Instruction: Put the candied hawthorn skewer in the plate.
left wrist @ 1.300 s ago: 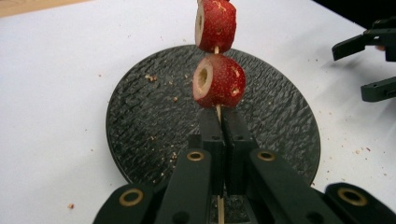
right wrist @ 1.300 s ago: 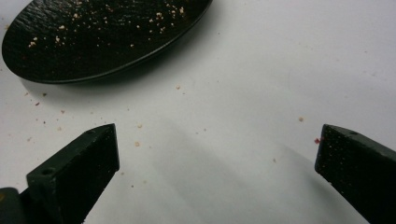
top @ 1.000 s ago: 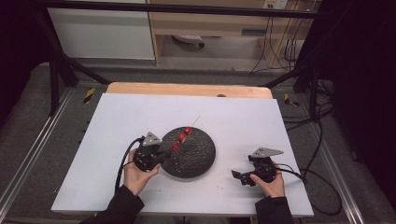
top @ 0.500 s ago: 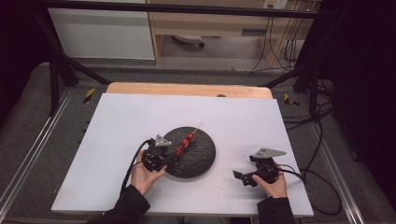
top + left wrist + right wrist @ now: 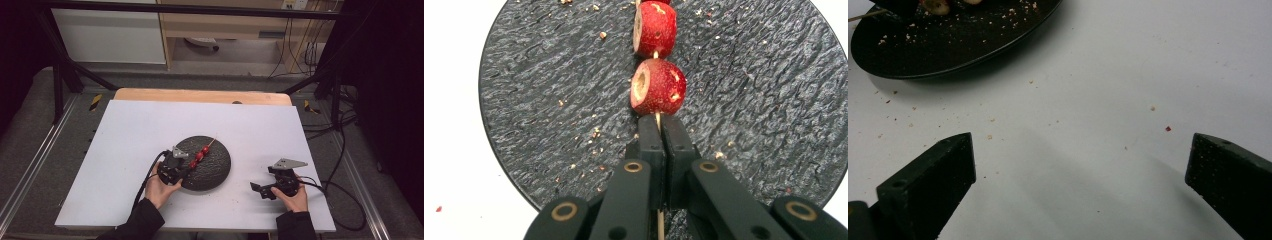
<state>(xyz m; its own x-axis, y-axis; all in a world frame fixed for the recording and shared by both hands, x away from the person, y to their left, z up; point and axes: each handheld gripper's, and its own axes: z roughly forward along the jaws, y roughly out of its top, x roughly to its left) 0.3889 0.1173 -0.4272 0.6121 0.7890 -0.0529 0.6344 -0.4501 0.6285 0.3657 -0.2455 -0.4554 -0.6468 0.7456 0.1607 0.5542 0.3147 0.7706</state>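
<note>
We clench the left gripper [image 5: 659, 131] on the fruit skewer's [image 5: 656, 85] bare stick so the fruit hangs over the black plate [image 5: 220, 170], the right gripper [image 5: 264, 190] parked released on the near-right table [image 5: 140, 125]

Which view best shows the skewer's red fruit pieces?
The left gripper view: the red fruit pieces sit close up above the left gripper, shut on the skewer stick. The high view shows them small; the right gripper view barely catches them.
</note>
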